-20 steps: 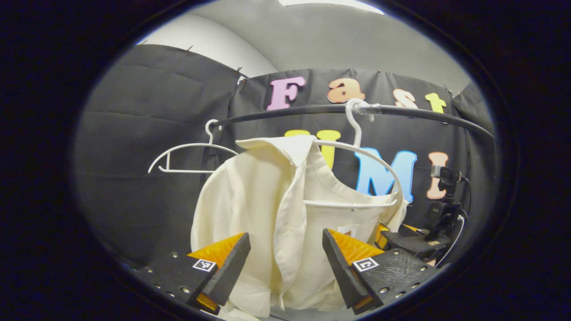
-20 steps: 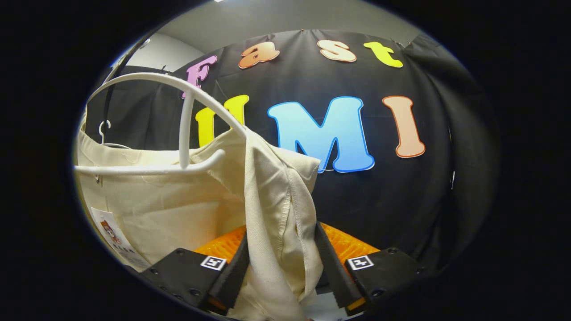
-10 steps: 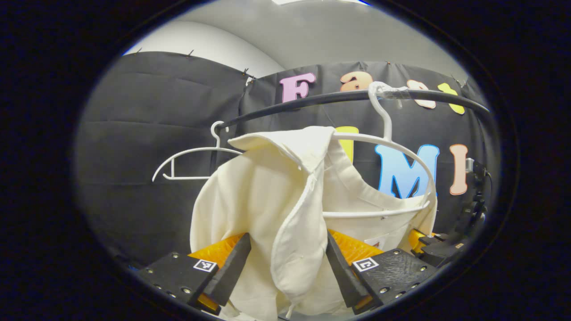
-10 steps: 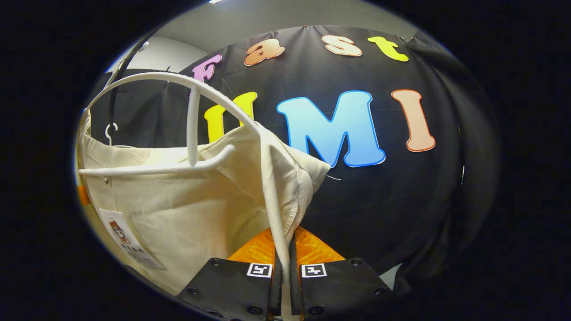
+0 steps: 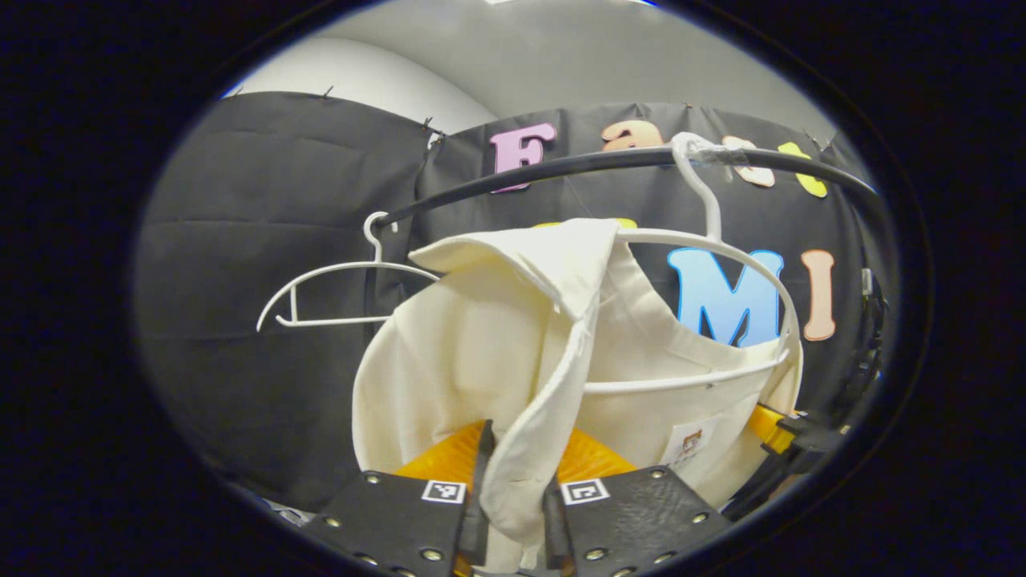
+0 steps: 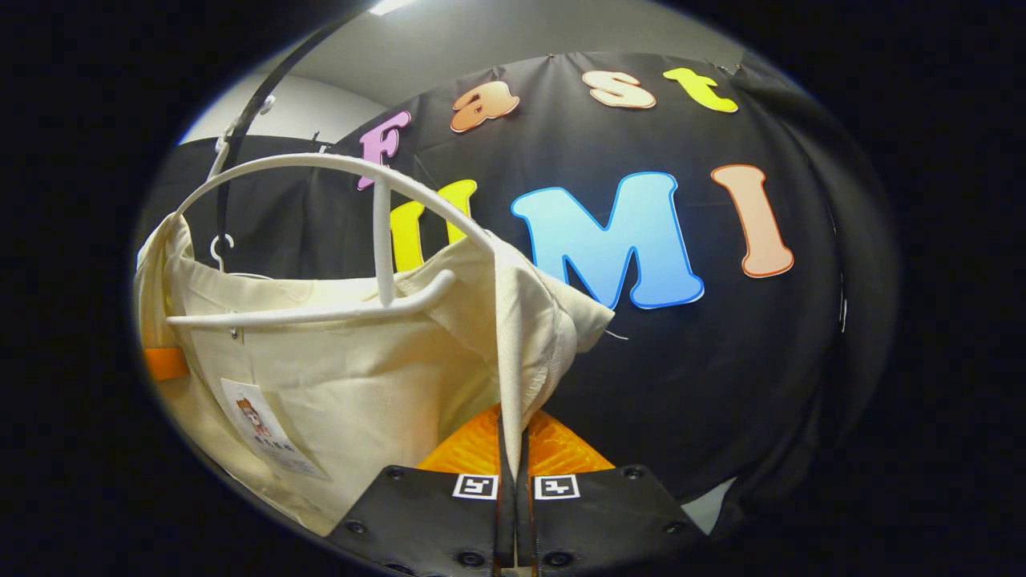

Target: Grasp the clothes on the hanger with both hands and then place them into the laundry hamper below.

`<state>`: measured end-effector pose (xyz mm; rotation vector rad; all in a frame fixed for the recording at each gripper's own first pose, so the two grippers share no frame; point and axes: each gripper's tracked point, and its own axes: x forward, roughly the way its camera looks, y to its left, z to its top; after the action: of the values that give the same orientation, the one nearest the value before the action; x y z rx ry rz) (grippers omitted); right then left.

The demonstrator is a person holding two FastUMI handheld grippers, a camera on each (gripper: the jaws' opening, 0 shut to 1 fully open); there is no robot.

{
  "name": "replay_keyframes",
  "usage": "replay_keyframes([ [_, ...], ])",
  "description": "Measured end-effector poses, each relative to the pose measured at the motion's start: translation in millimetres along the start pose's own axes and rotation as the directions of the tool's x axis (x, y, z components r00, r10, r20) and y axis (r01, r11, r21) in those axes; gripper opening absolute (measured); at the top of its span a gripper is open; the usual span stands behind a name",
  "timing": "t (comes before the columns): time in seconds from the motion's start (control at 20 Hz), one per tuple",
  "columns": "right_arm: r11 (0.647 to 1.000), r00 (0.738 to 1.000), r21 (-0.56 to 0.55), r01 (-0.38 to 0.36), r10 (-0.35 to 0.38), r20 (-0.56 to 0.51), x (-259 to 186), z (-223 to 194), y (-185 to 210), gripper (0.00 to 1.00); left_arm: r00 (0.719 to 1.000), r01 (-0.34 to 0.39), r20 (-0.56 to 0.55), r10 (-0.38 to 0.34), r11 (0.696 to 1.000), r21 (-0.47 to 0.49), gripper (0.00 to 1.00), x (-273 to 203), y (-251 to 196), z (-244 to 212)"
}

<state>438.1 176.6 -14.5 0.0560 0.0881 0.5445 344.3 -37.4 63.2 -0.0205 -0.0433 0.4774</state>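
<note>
Hanging limp on the white hanger (image 5: pixel 705 256), the cream shirt (image 5: pixel 449 344) is looking light and soft; the left gripper (image 5: pixel 513 501) is pinching its front fold below the hanger; the right gripper (image 6: pixel 508 489) is seemingly clamping the shoulder seam.

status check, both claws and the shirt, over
Left claw shut on cream shirt. Right claw shut on its other shoulder. Shirt hangs on white hanger, hooked over rail. Hamper not sighted.
</note>
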Motion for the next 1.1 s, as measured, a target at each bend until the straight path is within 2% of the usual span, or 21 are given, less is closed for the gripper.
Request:
replay_keyframes([
  [0.05, 1.0, 1.0, 0.008, 0.007, -0.007, 0.003, 0, 1, -2, 0.0, 1.0, 0.015, 0.009, -0.015, 0.999, -0.032, 0.09, -1, 0, 2],
  [0.15, 0.999, 1.0, 0.025, 0.027, -0.027, 0.008, 0, 1, -9, 0.02, 0.999, 0.049, 0.013, -0.048, 0.997, -0.067, 0.04, -7, -2, 4],
  [0.25, 0.999, 0.999, 0.027, 0.044, -0.045, 0.016, 1, 3, -14, 0.02, 0.998, 0.063, 0.036, -0.06, 0.995, -0.073, 0.06, -15, 4, 14],
  [0.35, 0.998, 0.998, 0.024, 0.06, -0.06, 0.032, 1, 7, -17, 0.02, 0.996, 0.084, 0.039, -0.081, 0.993, -0.084, 0.03, -20, 5, 20],
  [0.4, 0.997, 0.997, 0.027, 0.067, -0.068, 0.041, 2, 12, -18, 0.05, 0.996, 0.087, 0.04, -0.083, 0.992, -0.088, 0.03, -22, 7, 22],
  [0.45, 0.997, 0.996, 0.032, 0.073, -0.075, 0.052, 4, 16, -18, 0.02, 0.996, 0.087, 0.038, -0.084, 0.992, -0.092, 0.03, -22, 9, 23],
  [0.65, 0.995, 0.991, 0.036, 0.096, -0.099, 0.085, 4, 28, -19, 0.02, 0.998, 0.067, 0.03, -0.063, 0.985, -0.159, 0.02, -21, 22, 26],
  [0.95, 0.99, 0.984, 0.063, 0.124, -0.13, 0.117, 4, 43, -26, 0.0, 0.997, 0.076, 0.029, -0.072, 0.972, -0.221, 0.01, -10, 30, 38],
  [1.1, 0.991, 0.982, 0.046, 0.125, -0.131, 0.138, 2, 52, -22, 0.0, 0.994, 0.088, 0.077, -0.073, 0.971, -0.221, 0.01, -13, 44, 58],
])
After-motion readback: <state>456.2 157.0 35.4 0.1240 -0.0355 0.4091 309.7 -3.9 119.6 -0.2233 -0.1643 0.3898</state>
